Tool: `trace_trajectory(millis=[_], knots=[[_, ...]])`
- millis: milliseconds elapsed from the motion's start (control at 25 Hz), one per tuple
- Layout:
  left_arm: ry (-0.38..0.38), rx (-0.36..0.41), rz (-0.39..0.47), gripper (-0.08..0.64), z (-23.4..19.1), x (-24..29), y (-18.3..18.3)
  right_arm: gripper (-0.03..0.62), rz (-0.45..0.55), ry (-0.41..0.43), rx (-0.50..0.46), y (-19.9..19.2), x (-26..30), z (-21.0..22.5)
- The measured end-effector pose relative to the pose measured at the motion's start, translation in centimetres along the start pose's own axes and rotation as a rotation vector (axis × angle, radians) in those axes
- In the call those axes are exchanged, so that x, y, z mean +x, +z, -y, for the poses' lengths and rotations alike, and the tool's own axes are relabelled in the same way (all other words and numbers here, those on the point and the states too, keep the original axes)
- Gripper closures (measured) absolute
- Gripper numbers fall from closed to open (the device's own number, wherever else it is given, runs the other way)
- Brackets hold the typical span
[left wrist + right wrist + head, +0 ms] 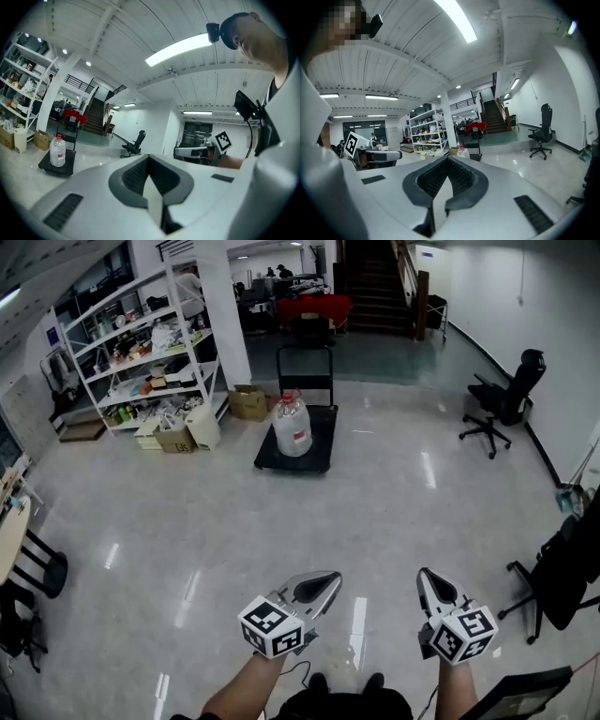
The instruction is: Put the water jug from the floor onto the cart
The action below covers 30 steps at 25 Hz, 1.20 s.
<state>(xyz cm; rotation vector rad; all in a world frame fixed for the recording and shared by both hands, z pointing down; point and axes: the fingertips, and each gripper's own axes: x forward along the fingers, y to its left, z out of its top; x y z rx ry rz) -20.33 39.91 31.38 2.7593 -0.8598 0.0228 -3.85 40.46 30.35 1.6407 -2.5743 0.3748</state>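
The clear water jug [292,427] with a red cap stands upright on the black platform cart [321,457], far ahead across the floor. It also shows small in the left gripper view as jug [57,151] on cart [65,168], and in the right gripper view as jug [462,152] just above the jaws. My left gripper [333,577] and right gripper [424,575] are held side by side low in the head view, well short of the cart. Both are shut with nothing between their jaws, as left gripper [150,159] and right gripper [449,161] show.
White shelving [141,352] with clutter and cardboard boxes [248,402] stands left of the cart. A black office chair [502,399] is at the right wall, another chair [562,577] near my right. Stairs [375,287] and a red table [312,307] lie beyond.
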Motion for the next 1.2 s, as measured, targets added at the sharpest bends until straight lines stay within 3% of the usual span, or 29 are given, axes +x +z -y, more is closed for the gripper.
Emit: trace_trajectory(millis=[600, 1200], knots=[[-0.035, 0.08, 0.004, 0.558, 11.0, 2.6, 2.2, 0.589, 0.041, -0.009, -0.02, 2.0, -9.7, 3.2], [-0.03, 0.086, 0.005, 0.558, 13.2, 2.8, 2.9, 0.589, 0.046, -0.01, -0.049, 3.3, -11.9, 3.5]])
